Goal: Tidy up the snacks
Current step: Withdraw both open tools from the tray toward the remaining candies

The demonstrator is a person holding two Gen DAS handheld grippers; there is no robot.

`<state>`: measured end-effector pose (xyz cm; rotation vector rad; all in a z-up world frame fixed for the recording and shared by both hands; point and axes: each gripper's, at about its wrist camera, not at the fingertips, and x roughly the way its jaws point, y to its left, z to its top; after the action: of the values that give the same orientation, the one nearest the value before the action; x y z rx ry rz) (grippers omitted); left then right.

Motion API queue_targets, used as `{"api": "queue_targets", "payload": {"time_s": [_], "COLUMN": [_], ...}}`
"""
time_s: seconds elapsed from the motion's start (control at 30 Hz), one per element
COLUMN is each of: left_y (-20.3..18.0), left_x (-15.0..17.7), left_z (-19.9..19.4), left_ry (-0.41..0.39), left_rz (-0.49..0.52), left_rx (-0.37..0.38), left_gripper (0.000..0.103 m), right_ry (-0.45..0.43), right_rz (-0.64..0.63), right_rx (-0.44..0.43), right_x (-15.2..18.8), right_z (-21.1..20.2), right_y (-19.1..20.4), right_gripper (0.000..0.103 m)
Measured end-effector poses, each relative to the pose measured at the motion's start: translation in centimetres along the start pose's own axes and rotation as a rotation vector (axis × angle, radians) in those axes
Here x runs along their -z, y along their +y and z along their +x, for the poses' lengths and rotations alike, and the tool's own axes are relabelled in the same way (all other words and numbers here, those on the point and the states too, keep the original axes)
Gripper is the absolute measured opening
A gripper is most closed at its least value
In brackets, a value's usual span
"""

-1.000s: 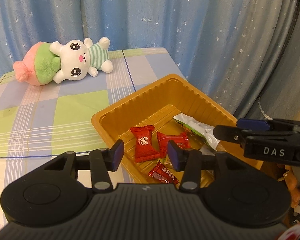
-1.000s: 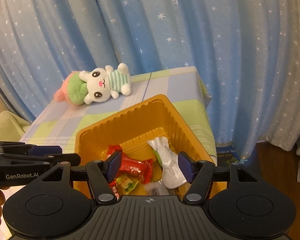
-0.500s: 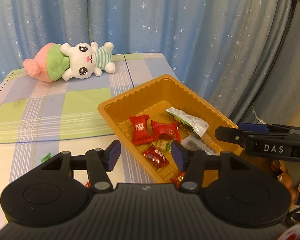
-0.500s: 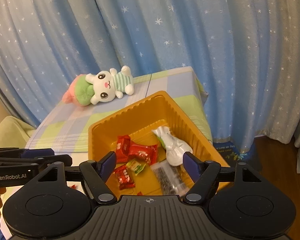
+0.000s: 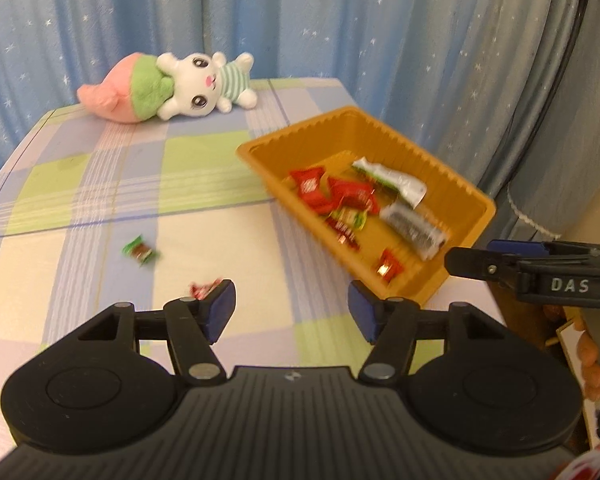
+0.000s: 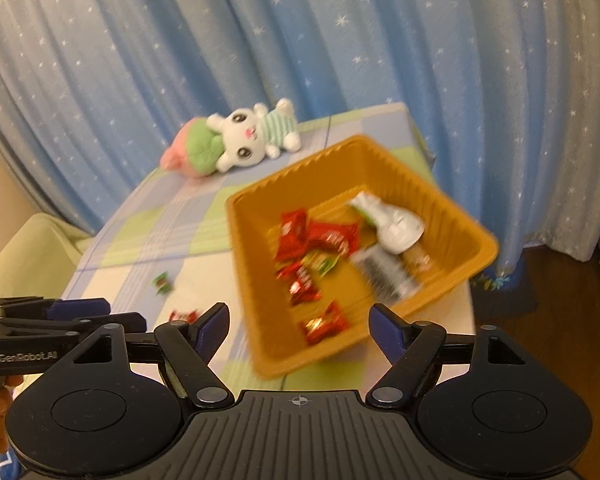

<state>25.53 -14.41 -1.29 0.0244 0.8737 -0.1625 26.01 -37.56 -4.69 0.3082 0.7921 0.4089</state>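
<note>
Blue star-print curtains are hanging behind a desk (image 5: 204,168) covered in a pastel checked cloth, with a plush bunny (image 5: 172,88) lying at the far end, well beyond the orange tray (image 5: 452,184).

The orange tray is sitting at the desk's right edge, its near right corner looking very close to the drop-off. Several red-wrapped candies, a white-green packet (image 5: 392,178) and a clear packet of dark pieces (image 5: 414,228) are lying inside it. Two snacks are lying outside, to the tray's left on the bare cloth: a green candy (image 5: 140,250), and nearer the camera a red candy (image 5: 204,289), just beside the left gripper's left fingertip.

The left gripper (image 5: 291,311) is hovering over the cloth near the tray's front corner, its jaws opening, roughly half spread, gripping nothing. The right gripper (image 6: 300,326) is hovering over the tray's front wall, jaws opening too, also gripping nothing; the nearest red candy only appears between them from above.

Risks, as judgement:
- Tray is light plastic at the edge; a bump from either gripper could be pushing it off the desk.
- Loose candies are small, flat and slick; jaws closing on them could be pinching the cloth or flicking them away.
- Both grippers are working close together, so a collision is possible.
- Motion blur is suggesting fast movement, making aim worse.
</note>
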Motion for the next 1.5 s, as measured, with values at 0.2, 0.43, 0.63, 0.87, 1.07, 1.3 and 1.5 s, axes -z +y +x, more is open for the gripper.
{"api": "queue_targets", "payload": {"time_s": [0.2, 0.43, 0.63, 0.87, 1.07, 1.3, 1.5], "left_y": [3.2, 8.4, 13.2, 18.3, 20.8, 22.2, 22.6], "left_x": [2.7, 5.1, 6.5, 7.7, 8.0, 7.7, 7.1], "left_z": [-0.7, -1.5, -1.8, -1.9, -1.2, 0.0, 1.1], "left_ry": [0.040, 0.075, 0.093, 0.110, 0.124, 0.136, 0.143], "left_rz": [-0.011, -0.066, -0.102, -0.124, -0.122, -0.101, -0.082], "left_rx": [-0.021, -0.036, -0.070, -0.091, -0.084, -0.055, -0.032], "left_gripper": [0.059, 0.060, 0.060, 0.060, 0.060, 0.060, 0.060], "right_ry": [0.062, 0.122, 0.168, 0.193, 0.210, 0.214, 0.207], "right_rz": [-0.023, -0.060, -0.085, -0.096, -0.117, -0.073, -0.053], "right_rx": [-0.023, -0.031, -0.023, 0.009, 0.059, 0.082, 0.094], "right_x": [2.4, 4.4, 5.5, 6.3, 7.1, 7.3, 6.9], "right_z": [0.6, 2.9, 5.7, 9.3, 11.9, 13.8, 15.5], "right_y": [3.3, 7.9, 11.3, 14.3, 15.7, 16.3, 17.1], "right_gripper": [0.077, 0.077, 0.077, 0.077, 0.077, 0.076, 0.076]}}
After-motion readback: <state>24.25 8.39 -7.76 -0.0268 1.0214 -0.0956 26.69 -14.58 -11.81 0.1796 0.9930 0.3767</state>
